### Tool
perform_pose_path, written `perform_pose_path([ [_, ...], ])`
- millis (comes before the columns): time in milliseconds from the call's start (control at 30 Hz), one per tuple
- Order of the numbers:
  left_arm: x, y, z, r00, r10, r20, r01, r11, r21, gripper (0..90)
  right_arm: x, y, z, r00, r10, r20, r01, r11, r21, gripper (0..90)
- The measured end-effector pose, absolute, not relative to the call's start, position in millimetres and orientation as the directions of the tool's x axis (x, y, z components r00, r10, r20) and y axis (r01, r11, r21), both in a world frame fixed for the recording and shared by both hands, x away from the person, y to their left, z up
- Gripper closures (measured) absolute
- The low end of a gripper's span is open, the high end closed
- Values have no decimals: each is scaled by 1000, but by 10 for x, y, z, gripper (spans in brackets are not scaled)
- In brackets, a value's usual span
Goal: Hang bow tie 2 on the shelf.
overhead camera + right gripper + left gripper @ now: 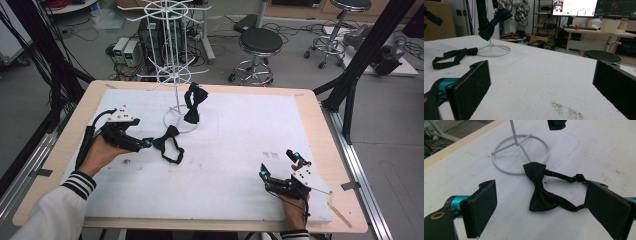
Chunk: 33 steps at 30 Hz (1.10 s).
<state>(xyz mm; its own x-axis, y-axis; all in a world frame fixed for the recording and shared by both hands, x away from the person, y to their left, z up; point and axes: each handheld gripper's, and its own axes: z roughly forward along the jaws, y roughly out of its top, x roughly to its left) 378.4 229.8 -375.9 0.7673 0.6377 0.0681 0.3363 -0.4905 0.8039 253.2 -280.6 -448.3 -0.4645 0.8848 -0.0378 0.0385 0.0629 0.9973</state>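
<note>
1. Left gripper (148, 143) is wide open, jaws around the bow tie (541, 190) without gripping it.
2. The tie lies flat beside the stand (172, 75).
3. Right gripper (279, 165) rests wide open, holding nothing.

Camera layout: one high view, two gripper views.
The high view looked down from the near edge; both low, close gripper views shared the bow tie (540, 190) and stand base (495, 50).

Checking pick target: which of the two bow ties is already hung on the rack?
The far bow tie, hanging off the white wire rack above its ring base. The other bow tie lies flat on the table by the left gripper.
</note>
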Motion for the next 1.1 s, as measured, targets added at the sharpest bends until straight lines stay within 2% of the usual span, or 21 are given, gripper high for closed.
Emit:
perform_pose_path([
  [400,3960,2010,-3902,782,618,84,381,-579,721,115,2534,-2800,-4485,-468,883,-41,37,66,997,8],
  [1100,4209,1767,-4121,759,647,74,464,-617,635,139,2538,-2797,-4493,-478,878,-35,46,65,997,8],
])
